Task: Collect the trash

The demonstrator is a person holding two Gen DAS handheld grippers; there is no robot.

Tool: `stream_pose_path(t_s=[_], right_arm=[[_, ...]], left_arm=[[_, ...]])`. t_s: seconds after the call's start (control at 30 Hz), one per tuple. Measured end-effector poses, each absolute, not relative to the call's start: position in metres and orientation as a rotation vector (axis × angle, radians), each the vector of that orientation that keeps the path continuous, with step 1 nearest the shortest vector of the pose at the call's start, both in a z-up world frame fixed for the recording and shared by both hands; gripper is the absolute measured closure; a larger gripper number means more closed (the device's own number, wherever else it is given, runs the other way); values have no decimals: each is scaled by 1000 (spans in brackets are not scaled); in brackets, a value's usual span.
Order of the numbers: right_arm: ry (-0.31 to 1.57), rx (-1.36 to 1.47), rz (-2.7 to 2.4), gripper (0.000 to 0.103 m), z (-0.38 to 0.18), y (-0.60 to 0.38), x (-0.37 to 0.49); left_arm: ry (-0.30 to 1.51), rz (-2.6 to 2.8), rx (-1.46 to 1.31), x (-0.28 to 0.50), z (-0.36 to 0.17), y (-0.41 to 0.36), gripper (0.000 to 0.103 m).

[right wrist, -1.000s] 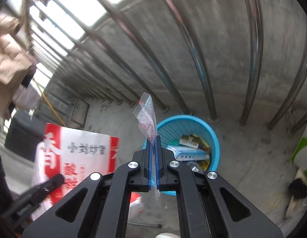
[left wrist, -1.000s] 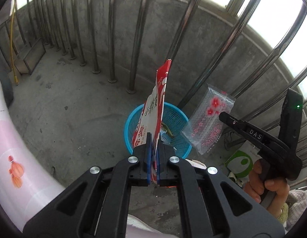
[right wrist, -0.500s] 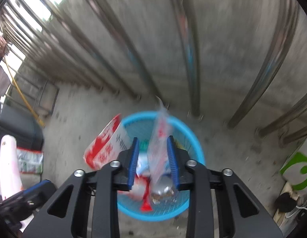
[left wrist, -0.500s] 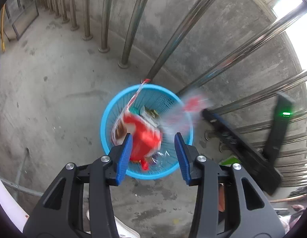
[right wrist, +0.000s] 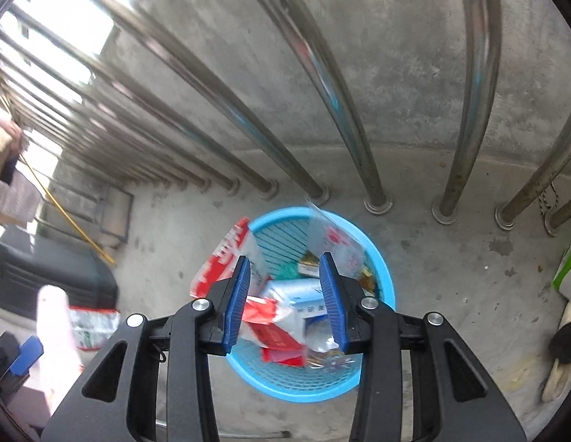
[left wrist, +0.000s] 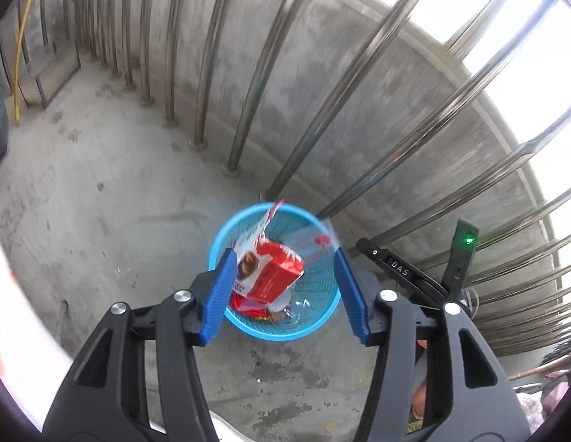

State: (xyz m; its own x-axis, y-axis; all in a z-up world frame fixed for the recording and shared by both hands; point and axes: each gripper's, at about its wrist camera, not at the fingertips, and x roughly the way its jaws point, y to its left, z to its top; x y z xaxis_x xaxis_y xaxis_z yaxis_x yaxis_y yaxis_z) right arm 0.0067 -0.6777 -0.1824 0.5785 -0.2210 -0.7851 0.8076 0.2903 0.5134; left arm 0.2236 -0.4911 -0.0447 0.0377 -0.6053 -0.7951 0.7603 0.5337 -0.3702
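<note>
A blue mesh trash basket [left wrist: 314, 326] [right wrist: 381, 276] stands on the concrete floor by the railing. A red and white snack bag [left wrist: 270, 276] [right wrist: 219, 261] lies in it, leaning on the left rim. A clear plastic bag with red print [left wrist: 314, 243] [right wrist: 337, 243] lies against the right inner wall. Other wrappers fill the bottom. My left gripper [left wrist: 283, 291] is open and empty above the basket. My right gripper [right wrist: 283, 302] is open and empty above it too, and it also shows in the left wrist view [left wrist: 399, 269].
Steel railing bars [left wrist: 256, 73] [right wrist: 322, 73] rise from a concrete kerb just behind the basket. A dark case [right wrist: 45, 272] and a wrapper [right wrist: 93, 328] lie at the left. A green and white bag [right wrist: 565, 272] and a shoe [right wrist: 565, 346] lie at the right.
Both grippers opened and let go of their bags. The red and white bag and the clear bag dropped into the basket. Both grippers' jaws have spread wider since half a second ago.
</note>
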Motion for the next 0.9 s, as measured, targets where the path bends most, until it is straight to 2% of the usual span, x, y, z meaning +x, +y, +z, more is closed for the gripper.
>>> stream_pose_path(t_s=[0.07,0.13,0.2,0.23,0.3,0.4,0.57,0.67,0.73,0.9], right_arm=[[619,1065,-737,64,-170,-673,4],[581,1049,-707,64,-154,-663,5],[547,1014,-659,64,-130,-648,11],[534,999,-640,61,-119,-640,13],[501,946,-587,56,-91,-617,20],[476,847,-511,44,-52,-577,30],[483,637,-360,20,10,-489,46],[493,512,-292,11,35,-438,46],[490,426,-242,6,49,-403,41],[559,250,-128,6,62,-330,28]], left_arm=[[1052,-1067,145,221,-22,-471,44],[982,-1062,129,215,2,-449,32],[918,-1047,114,208,23,-426,26],[886,-1038,103,203,35,-411,21],[833,-1013,86,194,54,-384,19],[759,-926,69,176,77,-338,12],[666,-721,51,145,104,-259,9],[656,-564,35,128,109,-211,9],[660,-430,46,116,107,-180,9],[641,-141,92,84,93,-113,9]])
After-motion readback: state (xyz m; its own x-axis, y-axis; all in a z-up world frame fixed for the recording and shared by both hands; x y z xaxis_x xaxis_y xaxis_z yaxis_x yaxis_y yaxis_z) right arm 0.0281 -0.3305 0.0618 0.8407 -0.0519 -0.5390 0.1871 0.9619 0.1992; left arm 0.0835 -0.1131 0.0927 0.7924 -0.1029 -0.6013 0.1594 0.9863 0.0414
